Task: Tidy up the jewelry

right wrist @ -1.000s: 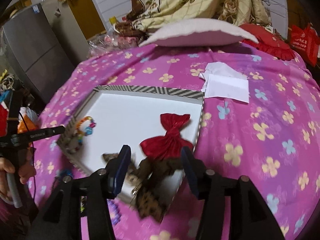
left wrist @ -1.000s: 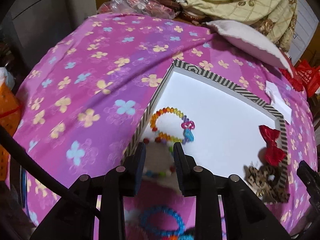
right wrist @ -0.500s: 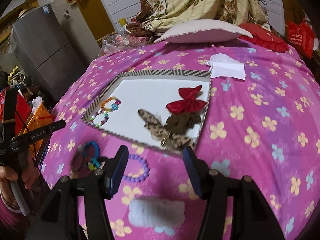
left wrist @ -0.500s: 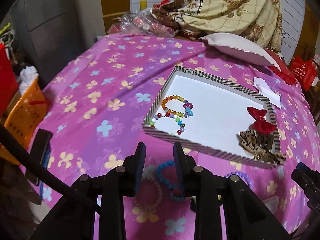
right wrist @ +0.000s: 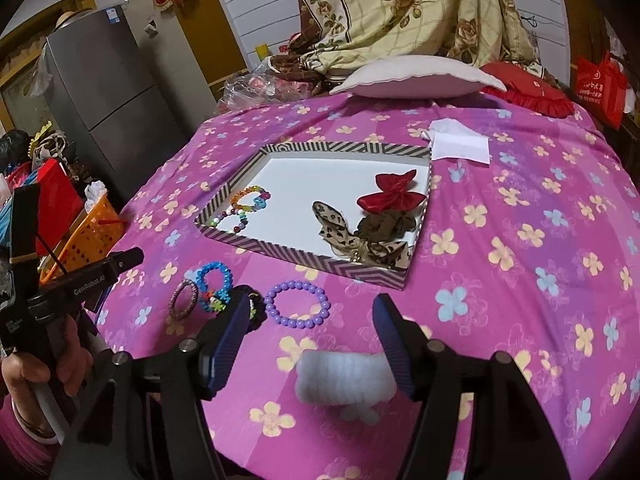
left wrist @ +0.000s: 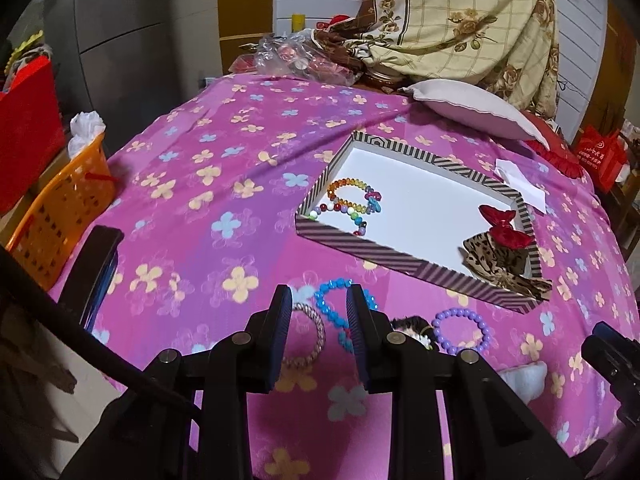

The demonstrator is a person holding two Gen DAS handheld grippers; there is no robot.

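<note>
A striped-rim white tray lies on the pink floral cloth. It holds two bead bracelets, a red bow and leopard hair ties. In front of it lie a blue bracelet, a pinkish ring bracelet, a purple bracelet, a black scrunchie and a white fuzzy piece. My left gripper is open and empty above the blue bracelet. My right gripper is open and empty above the white piece.
A pillow, folded blanket and white paper lie at the back. An orange basket stands left of the table. A red cushion sits at the back right.
Both grippers have pulled back and up from the tray. The left one left a bead bracelet in the tray; the loose bracelets in front have come into view.
</note>
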